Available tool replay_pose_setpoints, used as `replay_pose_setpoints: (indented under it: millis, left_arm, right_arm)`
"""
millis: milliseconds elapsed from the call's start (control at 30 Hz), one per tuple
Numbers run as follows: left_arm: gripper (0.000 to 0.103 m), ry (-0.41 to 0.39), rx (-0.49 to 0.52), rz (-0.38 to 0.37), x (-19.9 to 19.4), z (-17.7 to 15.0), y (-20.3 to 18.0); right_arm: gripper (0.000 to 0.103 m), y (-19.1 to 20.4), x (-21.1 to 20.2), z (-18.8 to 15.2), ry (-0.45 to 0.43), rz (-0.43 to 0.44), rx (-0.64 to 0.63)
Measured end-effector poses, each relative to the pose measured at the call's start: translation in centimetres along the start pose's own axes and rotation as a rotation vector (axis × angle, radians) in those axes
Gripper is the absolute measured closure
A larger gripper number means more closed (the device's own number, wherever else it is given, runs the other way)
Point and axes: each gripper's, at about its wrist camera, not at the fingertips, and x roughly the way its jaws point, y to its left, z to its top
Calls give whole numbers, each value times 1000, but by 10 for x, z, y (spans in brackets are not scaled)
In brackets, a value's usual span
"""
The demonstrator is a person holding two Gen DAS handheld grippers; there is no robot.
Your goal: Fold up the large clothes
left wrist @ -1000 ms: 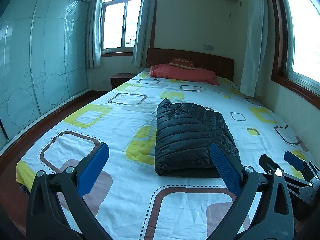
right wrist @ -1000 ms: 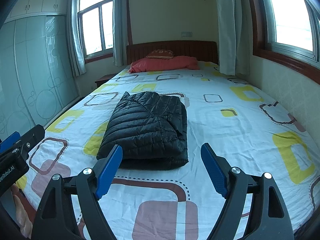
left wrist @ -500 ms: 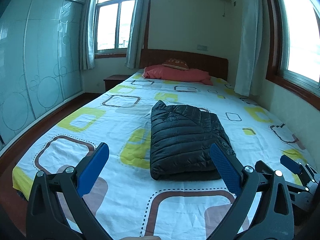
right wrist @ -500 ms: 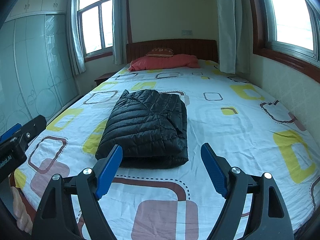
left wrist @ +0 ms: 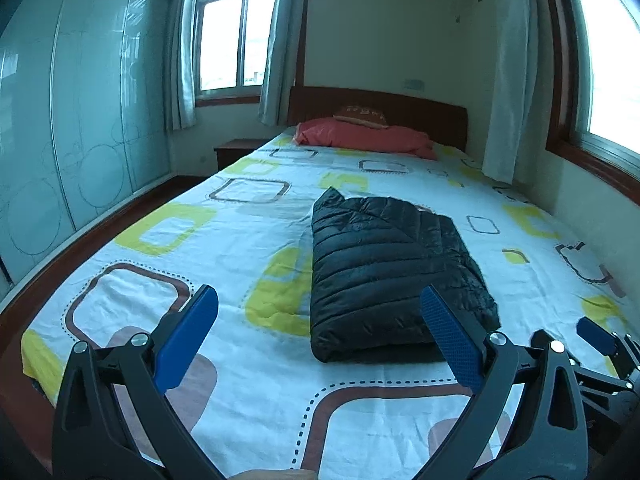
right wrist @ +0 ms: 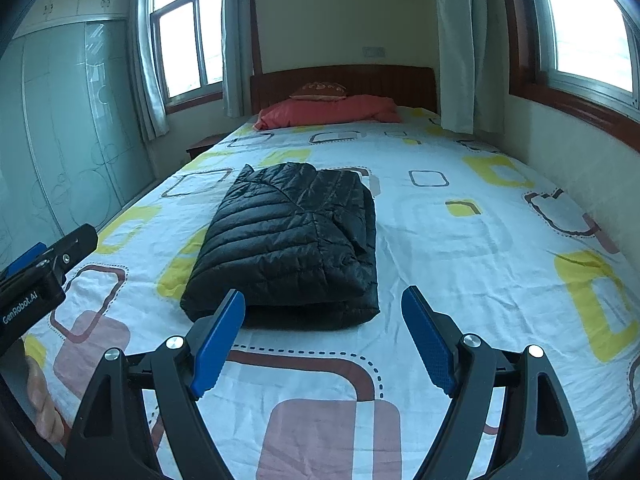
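Your left claw [left wrist: 320,320] is spread wide and holds nothing; its blue pads [left wrist: 186,340] hang above the near end of the bed [left wrist: 168,280], clear of the sheet. Your right claw [right wrist: 323,326] is likewise wide apart and empty.

The black quilted jacket [left wrist: 384,268] lies folded into a compact rectangular bundle on the bed, about midway across its width and in the near half of its length. In the left wrist view the bundle sits ahead of the claw and offset toward its right pad, which overlaps the bundle's near right corner in the picture; contact cannot be confirmed. In the right wrist view the jacket [right wrist: 292,240] sits ahead and offset toward the left pad, which overlaps the bundle's near edge in the picture.

The bundle's long axis runs along the length of the bed, from the near end toward the headboard [right wrist: 344,80]. The rounded fold faces you; the far end rises to a small peak at its left corner. Layered edges show along the right side.

The red pillow [right wrist: 332,114] lies against the headboard, well apart from the jacket.

Readable writing: "GenRobot.AI" in white on the body of the left claw, at the left edge of the right wrist view.
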Motion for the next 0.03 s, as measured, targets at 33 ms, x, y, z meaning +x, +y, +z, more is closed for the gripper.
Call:
replay_pose_setpoints:
  millis: [33]
  left_arm:
    - [2, 6, -3, 3, 3, -1, 2]
  right_arm:
    - [24, -2, 4, -1, 6, -5, 2]
